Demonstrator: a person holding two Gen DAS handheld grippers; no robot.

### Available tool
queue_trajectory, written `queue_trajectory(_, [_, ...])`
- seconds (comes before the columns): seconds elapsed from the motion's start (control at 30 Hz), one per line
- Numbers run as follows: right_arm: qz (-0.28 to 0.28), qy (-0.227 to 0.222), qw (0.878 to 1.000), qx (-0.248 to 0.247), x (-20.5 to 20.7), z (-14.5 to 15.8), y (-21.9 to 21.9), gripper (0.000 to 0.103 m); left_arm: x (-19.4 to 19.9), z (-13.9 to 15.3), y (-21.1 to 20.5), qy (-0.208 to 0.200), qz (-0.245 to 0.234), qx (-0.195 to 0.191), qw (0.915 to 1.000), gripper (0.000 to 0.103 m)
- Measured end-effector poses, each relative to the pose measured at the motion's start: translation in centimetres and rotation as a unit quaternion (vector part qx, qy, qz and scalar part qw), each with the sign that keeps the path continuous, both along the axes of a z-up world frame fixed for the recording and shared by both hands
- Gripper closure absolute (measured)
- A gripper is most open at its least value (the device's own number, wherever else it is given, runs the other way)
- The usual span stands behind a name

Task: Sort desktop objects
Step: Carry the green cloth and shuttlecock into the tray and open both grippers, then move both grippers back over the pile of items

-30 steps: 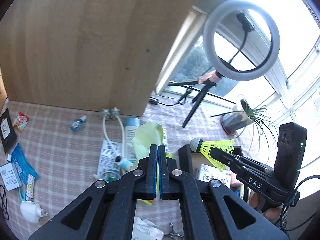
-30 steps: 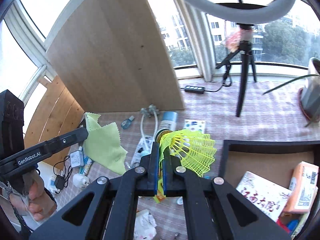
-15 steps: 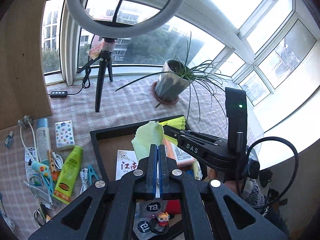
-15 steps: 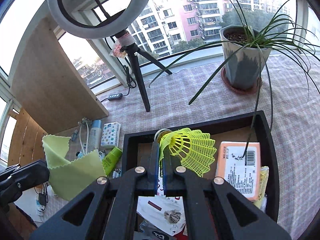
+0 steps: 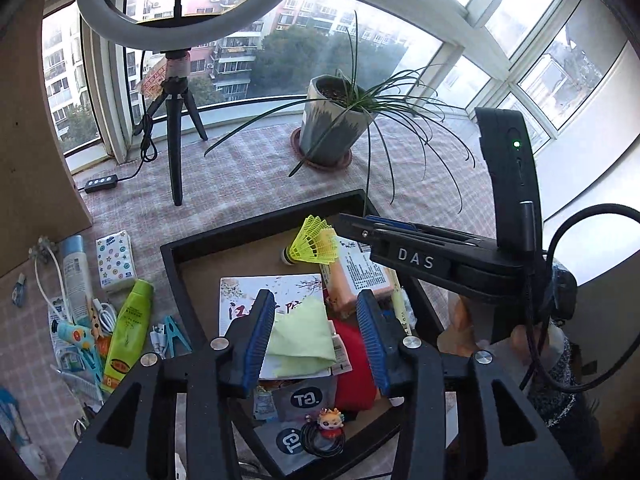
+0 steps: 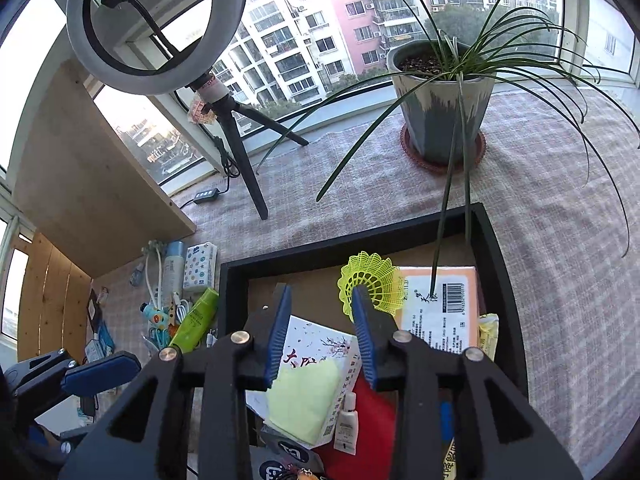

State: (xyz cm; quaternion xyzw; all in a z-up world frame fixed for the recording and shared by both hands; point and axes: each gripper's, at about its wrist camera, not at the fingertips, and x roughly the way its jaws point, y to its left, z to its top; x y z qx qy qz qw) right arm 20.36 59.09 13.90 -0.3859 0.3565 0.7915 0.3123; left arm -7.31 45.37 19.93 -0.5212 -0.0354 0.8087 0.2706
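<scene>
- Holding both grippers above the black tray (image 5: pixel 174 268), we see their jaws have just been opening — the left gripper (image 5: pixel 316 328) stands about half open with nothing pressed between its blue pads (image 5: pixel 258 336).
- Below the left gripper, the green cloth (image 5: pixel 300 340) lies loose in the tray, folded over a white booklet (image 5: pixel 256 292) and next to something red (image 5: pixel 354 372).
- Our right gripper (image 6: pixel 320 320) is likewise about half open and grips nothing.
- Just beyond its right fingertip, the yellow shuttlecock (image 6: pixel 374 282) sits free in the tray, touching an orange box (image 6: pixel 444 312).
- Left of the tray, on the checked tablecloth (image 6: pixel 360 196), lie a green tube (image 6: pixel 196 320), a tissue pack (image 6: pixel 200 266) and cables.
- Farther off stand a ring light on a tripod (image 6: pixel 240 148) and a potted plant (image 6: pixel 440 100) — both by the window.
</scene>
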Motion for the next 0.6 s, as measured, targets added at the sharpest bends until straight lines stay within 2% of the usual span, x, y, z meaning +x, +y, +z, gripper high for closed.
queue_trajectory(0.07, [0.001,-0.002,1.000,0.001,0.1,0.2,-0.4,0.065,-0.1,-0.4,-0.9,-0.006,0.008,-0.006,0.9999,0.062])
queue_trajectory(0.2, [0.006,0.011,1.000,-0.004,0.3,0.6,-1.6,0.064,-0.1,-0.7,-2.6,-0.010,0.024,-0.017,0.9995,0.062])
queue_trajectory(0.4, [0.021,0.008,1.000,0.016,-0.2,1.4,-4.9,0.064,0.6,-1.5,-6.1,0.005,0.066,-0.056,0.9962,0.059])
queue_trajectory(0.6, [0.042,0.006,0.999,0.023,-1.0,0.9,-8.3,0.064,2.9,-2.2,-10.3,0.027,0.115,-0.090,0.9889,0.054])
